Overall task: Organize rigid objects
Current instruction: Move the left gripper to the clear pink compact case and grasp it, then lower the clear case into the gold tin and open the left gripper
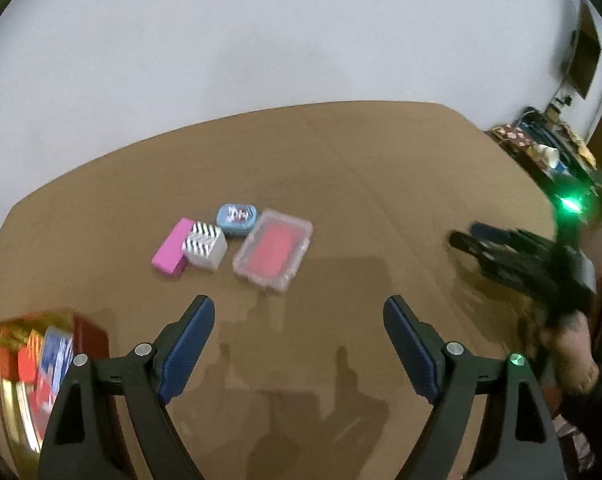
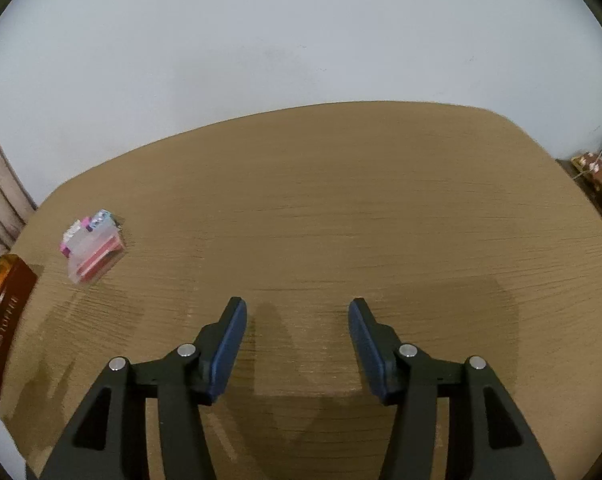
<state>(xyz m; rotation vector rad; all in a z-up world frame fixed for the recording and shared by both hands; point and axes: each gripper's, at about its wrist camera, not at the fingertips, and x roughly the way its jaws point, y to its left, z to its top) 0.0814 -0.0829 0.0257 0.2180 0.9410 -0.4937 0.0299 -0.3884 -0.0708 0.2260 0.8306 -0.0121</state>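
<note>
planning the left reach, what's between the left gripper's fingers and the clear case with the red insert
In the left wrist view, only bare wooden table lies between the open left gripper and the clear case. Nothing blocks that stretch.

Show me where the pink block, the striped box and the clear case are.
Pink block point(image 1: 172, 253): left wrist view, middle of its top face.
Striped box point(image 1: 204, 245): left wrist view, on its zigzag-patterned top.
Clear case point(image 1: 273, 254): left wrist view, centre of the lid, over the red inside.

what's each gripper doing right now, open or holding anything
Left gripper: open, holding nothing, above the table.
Right gripper: open, holding nothing, above the bare table.
</note>
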